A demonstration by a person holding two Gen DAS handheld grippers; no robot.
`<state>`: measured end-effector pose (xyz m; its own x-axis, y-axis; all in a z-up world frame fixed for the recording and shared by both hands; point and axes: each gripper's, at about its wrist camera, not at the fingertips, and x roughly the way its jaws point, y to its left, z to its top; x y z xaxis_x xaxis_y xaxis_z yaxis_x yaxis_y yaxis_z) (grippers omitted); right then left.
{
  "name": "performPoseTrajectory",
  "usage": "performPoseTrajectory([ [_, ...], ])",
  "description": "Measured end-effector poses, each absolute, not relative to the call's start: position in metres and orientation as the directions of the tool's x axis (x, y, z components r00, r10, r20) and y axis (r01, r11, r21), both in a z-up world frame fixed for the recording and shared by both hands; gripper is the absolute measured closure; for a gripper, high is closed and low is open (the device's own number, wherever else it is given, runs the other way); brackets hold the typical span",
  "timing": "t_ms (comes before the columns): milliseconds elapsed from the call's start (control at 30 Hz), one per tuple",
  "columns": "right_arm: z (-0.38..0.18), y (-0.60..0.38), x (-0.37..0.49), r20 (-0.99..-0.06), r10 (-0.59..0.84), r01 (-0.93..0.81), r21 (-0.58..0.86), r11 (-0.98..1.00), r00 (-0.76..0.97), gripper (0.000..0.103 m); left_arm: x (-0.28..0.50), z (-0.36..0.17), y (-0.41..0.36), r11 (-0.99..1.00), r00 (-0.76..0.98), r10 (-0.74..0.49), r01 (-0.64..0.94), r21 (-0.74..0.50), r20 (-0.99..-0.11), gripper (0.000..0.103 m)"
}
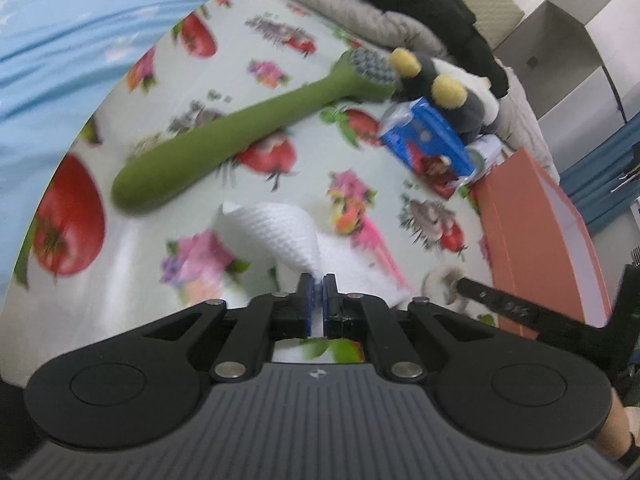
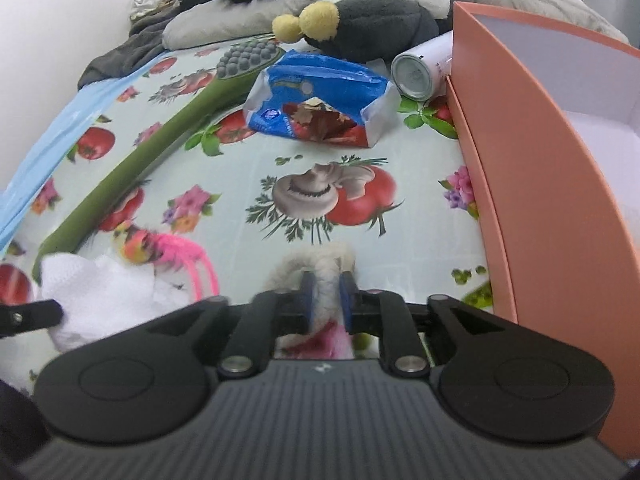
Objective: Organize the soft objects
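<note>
Colours on the bed
Tomato-and-flower print tablecloth (image 2: pixel 360 152), olive-green massage hammer (image 1: pixel 208 148), white waffle cloth (image 1: pixel 276 228), salmon-pink box (image 2: pixel 532 168), blue snack packet (image 2: pixel 316 96).

Each tool, left (image 1: pixel 319 284) and right (image 2: pixel 327 286), has a ribbed grey body bearing a small white mark. Matte black linkage arms with silver pivot pins and round black discs carry blue-padded black fingers (image 2: pixel 307 294).

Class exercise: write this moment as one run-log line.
left gripper: shut on white cloth | right gripper: closed on furry item | orange box: right of the right gripper
</note>
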<state>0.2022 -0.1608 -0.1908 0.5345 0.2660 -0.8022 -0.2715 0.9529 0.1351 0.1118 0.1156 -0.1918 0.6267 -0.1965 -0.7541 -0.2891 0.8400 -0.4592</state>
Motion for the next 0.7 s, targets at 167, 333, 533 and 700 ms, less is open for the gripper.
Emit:
performPoseTrajectory([
  [167,-0.175,-0.158,0.194,-0.778,0.300,-0.301,0.150,0.942,0.552,0.071,0.102,-0.207,0.128,0.810,0.605,-0.223,-0.321,-0.490,-0.764,0.095],
  [333,-0.168,-0.140,0.195,-0.764,0.346,-0.379,0.144,0.914,0.545,0.058,0.099,-0.213,0.132,0.792,0.602,-0.222,-0.348,-0.502,-0.767,0.055],
  [533,-0.173,-0.103,0.207,-0.764,0.431,-0.481,0.182,0.858,0.480,0.058,0.096,-0.212,0.131,0.807,0.610,-0.200,-0.341,-0.482,-0.767,0.047],
  [700,-0.184,-0.072,0.223,-0.759,0.525,-0.540,0.277,0.795,0.384,0.058,0.090,-0.208,0.133,0.822,0.629,-0.176,-0.330,-0.465,-0.757,0.047],
])
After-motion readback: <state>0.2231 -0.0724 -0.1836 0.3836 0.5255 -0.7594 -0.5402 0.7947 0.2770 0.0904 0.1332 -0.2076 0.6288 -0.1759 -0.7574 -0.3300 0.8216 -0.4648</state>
